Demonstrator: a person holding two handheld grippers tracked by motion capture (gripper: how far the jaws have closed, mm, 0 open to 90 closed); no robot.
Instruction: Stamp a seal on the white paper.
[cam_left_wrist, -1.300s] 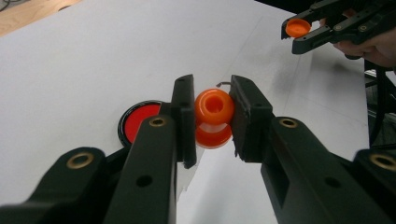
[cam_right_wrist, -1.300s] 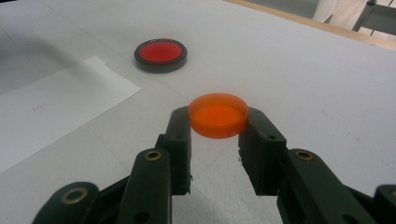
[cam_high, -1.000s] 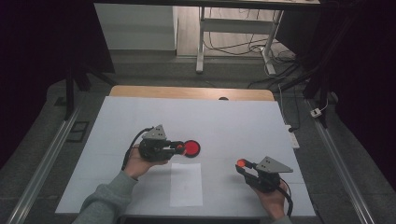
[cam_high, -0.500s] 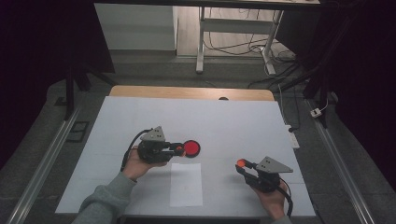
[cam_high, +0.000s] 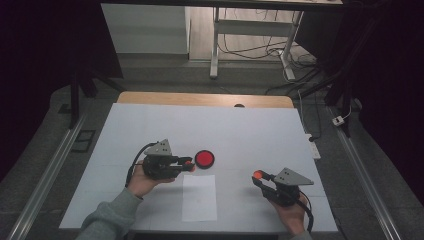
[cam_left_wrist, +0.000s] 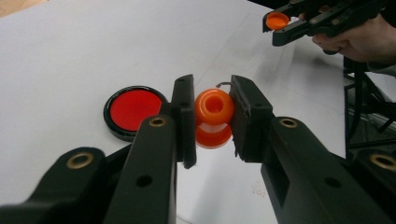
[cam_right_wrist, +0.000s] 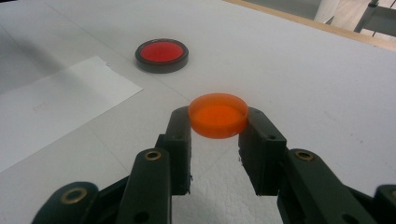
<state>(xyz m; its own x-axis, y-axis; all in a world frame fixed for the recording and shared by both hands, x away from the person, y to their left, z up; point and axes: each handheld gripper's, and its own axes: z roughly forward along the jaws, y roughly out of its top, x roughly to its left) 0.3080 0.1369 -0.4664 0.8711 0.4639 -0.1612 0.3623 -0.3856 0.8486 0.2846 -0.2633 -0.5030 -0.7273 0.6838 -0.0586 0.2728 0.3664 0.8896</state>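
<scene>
Left gripper (cam_high: 189, 164): held in the person's left hand (cam_high: 142, 181) above the table (cam_high: 250, 130), jaws pointing toward 3 o'clock in the high view. Its jaws are closed onto an orange spool (cam_left_wrist: 214, 116), one pad on each side. The spool's open end faces the camera in the left gripper view.
Right gripper (cam_high: 258, 176): held in the right hand (cam_high: 290, 216) near the table's front right, jaws pointing toward 10 o'clock in the high view. Its jaws clamp an orange cap (cam_right_wrist: 218, 115) by its rim, flat face up, off the table.
Cap, far view: in the left gripper view it sits at 1 o'clock, pinched in the other gripper, hollow side toward the camera.
Red disc (cam_high: 204, 159): round, red top in a black rim, lying flat on the table just beyond the left gripper's tips at 3 o'clock from them. In the right gripper view it lies at 11 o'clock, well apart from the cap.
Paper (cam_high: 199, 197): white sheet flat on the table at 6 o'clock from the disc, between the two hands.
Grippers: well apart from each other.
</scene>
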